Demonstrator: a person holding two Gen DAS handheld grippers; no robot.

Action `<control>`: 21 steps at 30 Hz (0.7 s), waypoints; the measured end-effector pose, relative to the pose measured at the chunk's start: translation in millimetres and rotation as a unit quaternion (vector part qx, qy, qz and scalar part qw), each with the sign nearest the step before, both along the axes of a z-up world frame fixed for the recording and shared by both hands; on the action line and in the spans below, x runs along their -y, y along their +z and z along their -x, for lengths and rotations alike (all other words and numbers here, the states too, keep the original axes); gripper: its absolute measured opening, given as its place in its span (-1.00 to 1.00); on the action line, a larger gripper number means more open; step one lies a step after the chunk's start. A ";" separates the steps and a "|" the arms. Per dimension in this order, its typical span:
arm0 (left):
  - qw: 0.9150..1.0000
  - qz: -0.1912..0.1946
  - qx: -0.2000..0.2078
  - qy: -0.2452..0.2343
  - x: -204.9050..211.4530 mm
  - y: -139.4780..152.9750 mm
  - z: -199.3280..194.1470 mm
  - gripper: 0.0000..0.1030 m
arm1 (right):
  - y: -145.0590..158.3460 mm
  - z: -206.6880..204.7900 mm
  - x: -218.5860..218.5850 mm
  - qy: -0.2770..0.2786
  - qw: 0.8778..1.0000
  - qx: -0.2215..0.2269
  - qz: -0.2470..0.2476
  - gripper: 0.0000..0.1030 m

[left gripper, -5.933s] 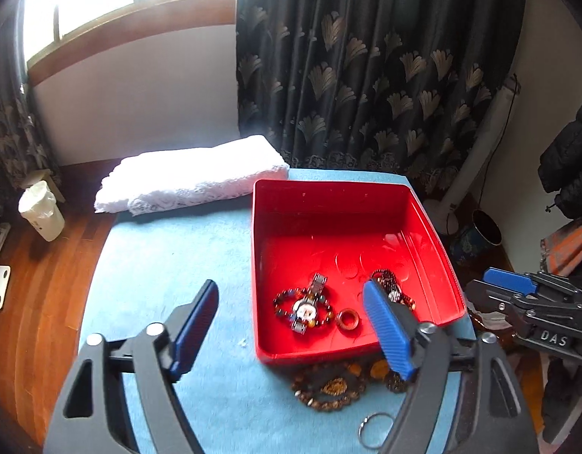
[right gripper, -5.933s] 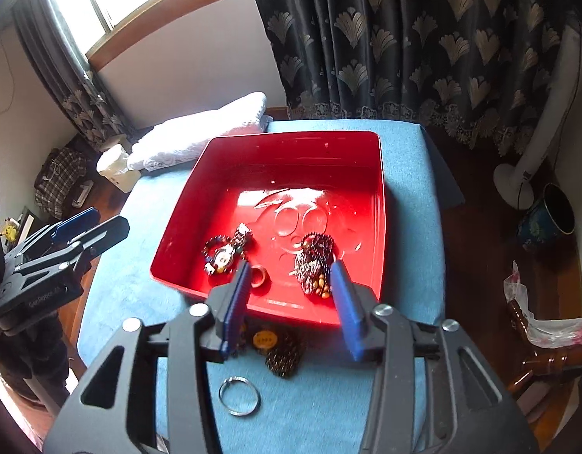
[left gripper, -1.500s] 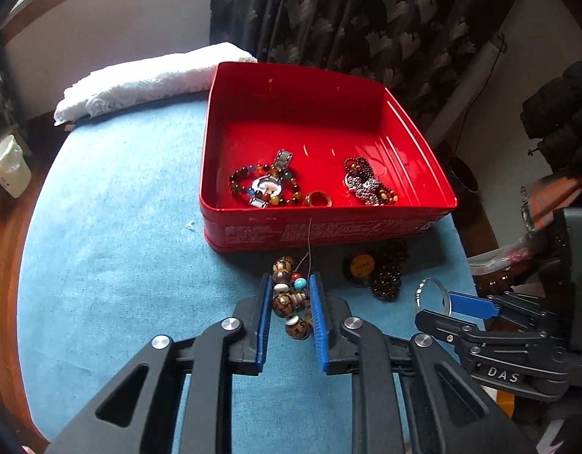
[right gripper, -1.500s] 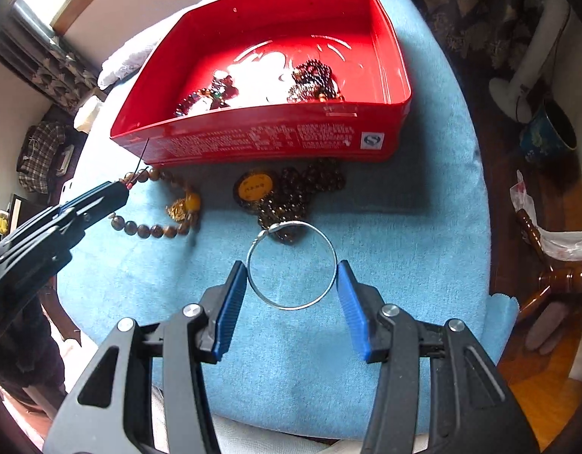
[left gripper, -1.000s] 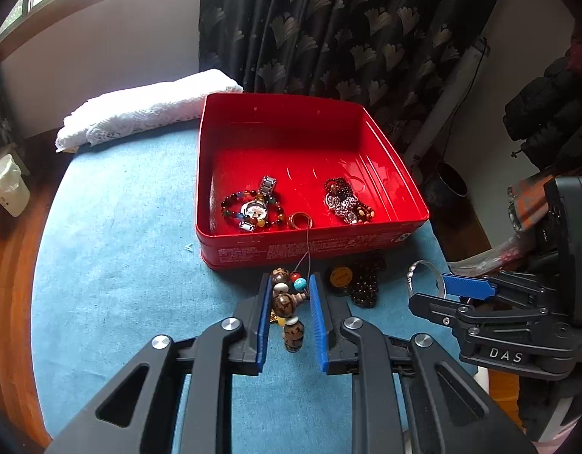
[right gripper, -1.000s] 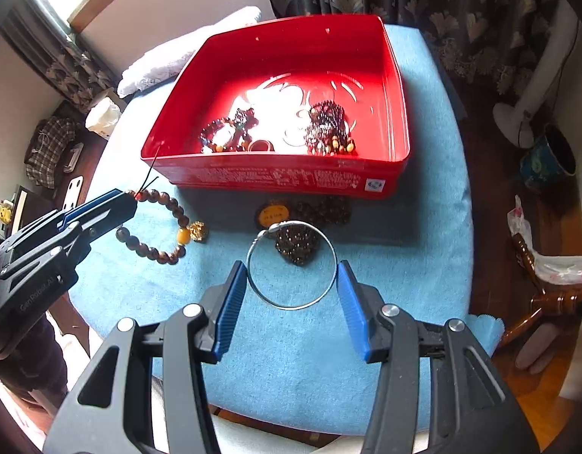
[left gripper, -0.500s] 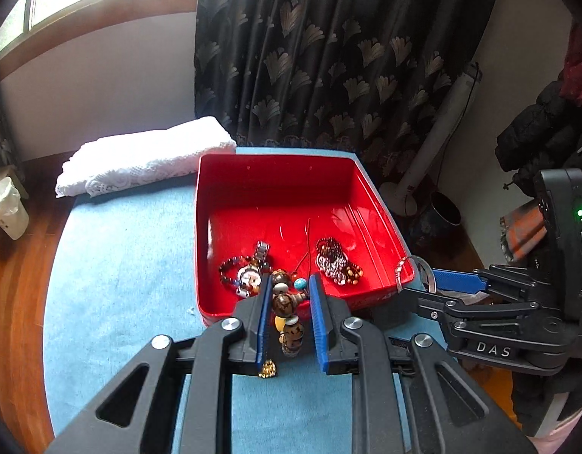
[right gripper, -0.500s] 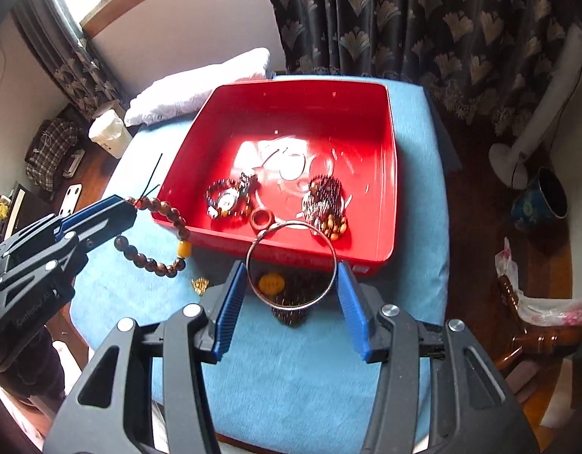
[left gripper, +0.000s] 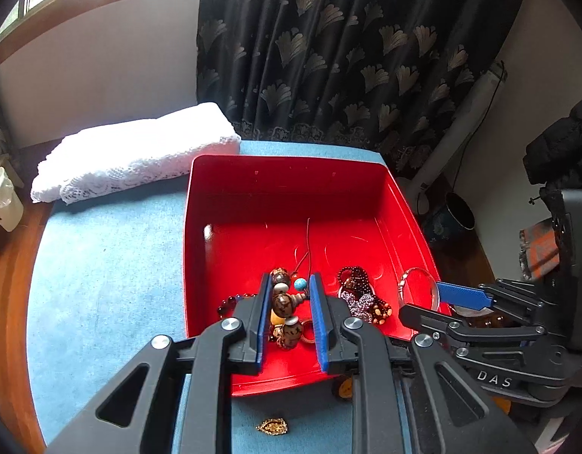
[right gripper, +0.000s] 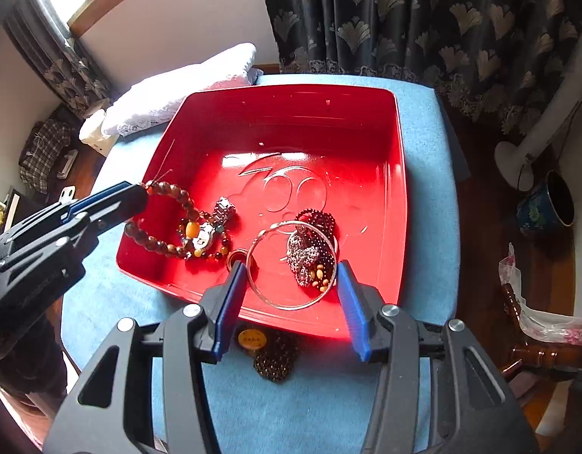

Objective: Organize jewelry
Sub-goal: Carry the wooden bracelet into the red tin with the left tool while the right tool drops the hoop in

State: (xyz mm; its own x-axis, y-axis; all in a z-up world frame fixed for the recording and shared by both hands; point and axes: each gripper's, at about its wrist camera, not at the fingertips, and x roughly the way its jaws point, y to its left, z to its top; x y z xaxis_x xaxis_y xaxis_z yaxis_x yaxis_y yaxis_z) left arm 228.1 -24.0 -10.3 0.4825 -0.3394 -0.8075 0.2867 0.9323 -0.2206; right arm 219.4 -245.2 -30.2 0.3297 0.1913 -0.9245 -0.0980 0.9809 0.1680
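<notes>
A red tray (left gripper: 253, 178) (right gripper: 400, 196) sits on the blue cloth. My left gripper (left gripper: 289, 304) is shut on a brown bead bracelet (left gripper: 283, 304) and holds it over the tray's near left part; the bracelet also shows in the right wrist view (right gripper: 166, 223). My right gripper (right gripper: 291, 282) is shut on a silver bangle (right gripper: 292, 265) and holds it over the tray's near right part. In the tray lie a watch with coloured beads (right gripper: 211, 232), a small ring (right gripper: 238, 255) and a dark beaded bracelet (right gripper: 309, 249).
A gold charm (left gripper: 272, 425) lies on the blue cloth (left gripper: 101, 265) in front of the tray. A dark bead necklace with an orange disc (right gripper: 270, 352) lies just outside the tray's near wall. A folded white lace cloth (left gripper: 135, 151) lies behind the tray.
Both grippers have lifted off the cloth and moved forward over the tray, the left with the bead bracelet and the right with the bangle. A gold charm now lies on the cloth.
</notes>
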 end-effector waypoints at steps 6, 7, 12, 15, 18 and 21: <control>1.000 0.009 -0.013 0.000 -1.0 -12.6 -9.1 -0.62 | -14.7 -11.3 -5.0 0.009 1.000 -0.008 -0.002 -0.08; 1.000 0.008 -0.015 0.001 -1.1 -14.3 -11.5 -0.62 | -17.4 -13.9 -6.2 0.009 1.000 -0.010 -0.002 -0.08; 0.999 0.012 -0.031 0.004 3.0 -24.0 -26.3 -0.61 | -28.7 -27.9 -7.3 0.010 1.000 -0.014 0.005 -0.08; 0.999 0.019 -0.037 0.005 6.1 -28.1 -37.5 -0.61 | -35.2 -35.9 -10.3 0.017 1.000 -0.016 0.011 -0.06; 0.999 0.018 -0.043 0.002 9.1 -31.7 -46.8 -0.59 | -42.0 -41.3 -13.0 0.023 0.999 -0.016 0.023 0.09; 0.999 0.013 -0.048 0.002 8.0 -31.8 -46.2 -0.39 | -41.4 -39.4 -8.8 0.017 1.000 -0.011 0.024 0.13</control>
